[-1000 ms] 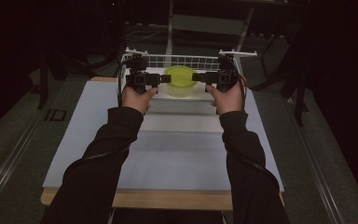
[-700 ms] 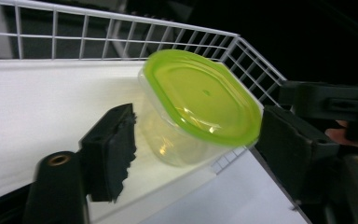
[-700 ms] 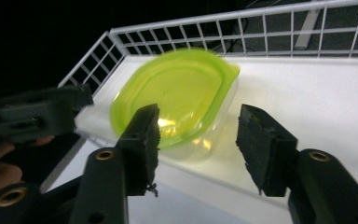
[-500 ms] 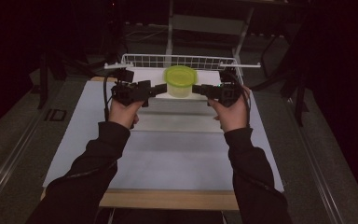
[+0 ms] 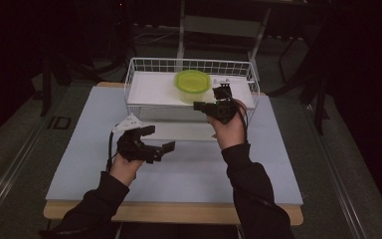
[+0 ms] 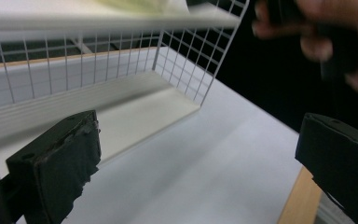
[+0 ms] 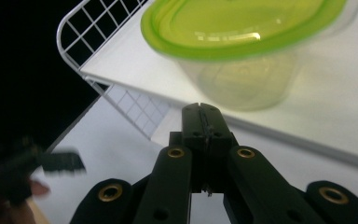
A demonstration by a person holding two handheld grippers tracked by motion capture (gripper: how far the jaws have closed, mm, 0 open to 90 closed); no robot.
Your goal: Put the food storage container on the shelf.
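1. Worktop (image 5: 179,174): big pale sheet, wooden rim showing at the near edge. The near half is bare, so there is plenty of room to move; drop-offs at 3, 6 and 9 o'clock.
2. Wire basket (image 5: 189,64) at 12 o'clock on the worktop, with a white shelf board (image 5: 149,89) laid across it. The thin wire rim is low, so tongs or cable could snag on it.
3. Green-lidded tub (image 5: 192,82) stands on the board, right of the board's middle, free of both tongs. Risk, as I judge it: a bump from the right hand would slide it along the smooth board.
4. Left tongs (image 5: 155,140), about 8 o'clock from the tub, well apart from it, over bare worktop; jaws just opened, now spread wide, nothing between them.
5. Right tongs (image 5: 199,105), just beside the tub at its 5 o'clock, jaws just closed, pressed together empty. Tip points toward the basket's front wire; a careless swing could clip it.
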